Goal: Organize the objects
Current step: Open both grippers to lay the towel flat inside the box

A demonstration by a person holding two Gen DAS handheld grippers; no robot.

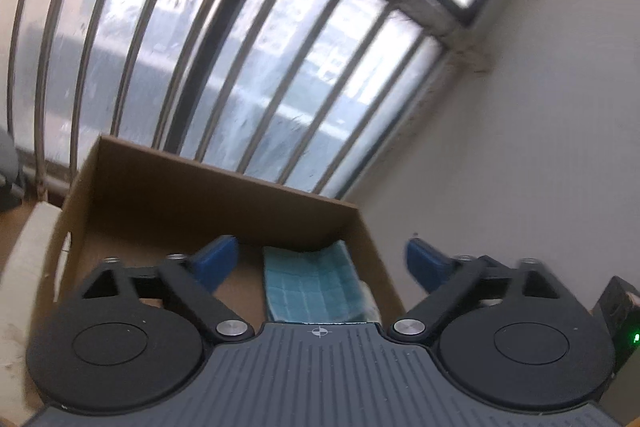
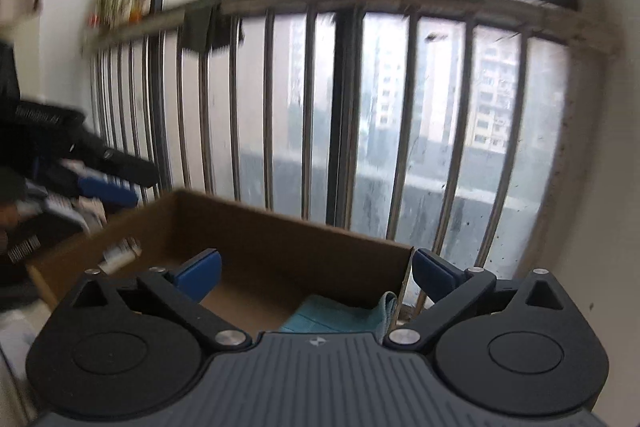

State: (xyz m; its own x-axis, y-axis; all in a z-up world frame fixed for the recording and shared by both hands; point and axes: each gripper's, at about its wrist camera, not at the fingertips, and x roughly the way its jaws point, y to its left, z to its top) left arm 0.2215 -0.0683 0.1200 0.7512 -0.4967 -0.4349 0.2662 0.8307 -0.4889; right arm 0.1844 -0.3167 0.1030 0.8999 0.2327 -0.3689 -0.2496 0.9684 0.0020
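Observation:
An open brown cardboard box [image 1: 208,187] stands in front of a barred window. A teal checked cloth [image 1: 316,283] lies folded inside it at the right side. My left gripper [image 1: 320,259] is open and empty, held just above the box's near side, with the cloth between and below its blue fingers. The right wrist view shows the same box [image 2: 280,239] with the teal cloth [image 2: 340,315] in its near right corner. My right gripper [image 2: 316,271] is open and empty above the box. The left gripper [image 2: 108,187] also appears blurred at the left there.
A window with vertical metal bars [image 2: 344,115] rises right behind the box. A white wall [image 1: 540,147] stands to the right. A small white labelled item [image 2: 120,255] lies inside the box at the left. A dark device with a green light [image 1: 624,323] sits at the far right.

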